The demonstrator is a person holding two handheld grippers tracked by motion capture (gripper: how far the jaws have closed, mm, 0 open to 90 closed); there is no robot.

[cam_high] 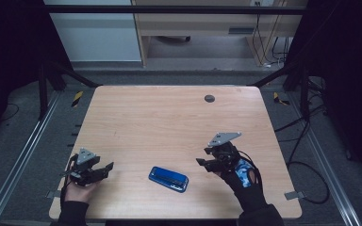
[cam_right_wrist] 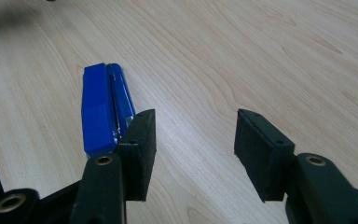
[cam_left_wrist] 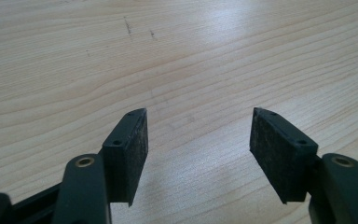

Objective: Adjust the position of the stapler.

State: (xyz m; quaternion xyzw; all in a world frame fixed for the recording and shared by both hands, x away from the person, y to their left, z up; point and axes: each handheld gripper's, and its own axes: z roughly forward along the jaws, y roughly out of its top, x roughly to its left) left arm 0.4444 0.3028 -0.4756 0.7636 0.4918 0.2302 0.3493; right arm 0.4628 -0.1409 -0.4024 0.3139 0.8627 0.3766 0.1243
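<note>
1. A blue stapler (cam_high: pixel 168 179) lies flat near the front edge of the wooden table (cam_high: pixel 169 122).
2. The left gripper (cam_high: pixel 104 168) sits at the front left corner, jaws apart, pointing right.
3. The right gripper (cam_high: pixel 202 163) hovers just right of the stapler, apart from it.

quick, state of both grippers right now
left gripper: open, holding nothing, bare table between its jaws.
right gripper: open, holding nothing; the blue stapler lies beside its left jaw.
</note>
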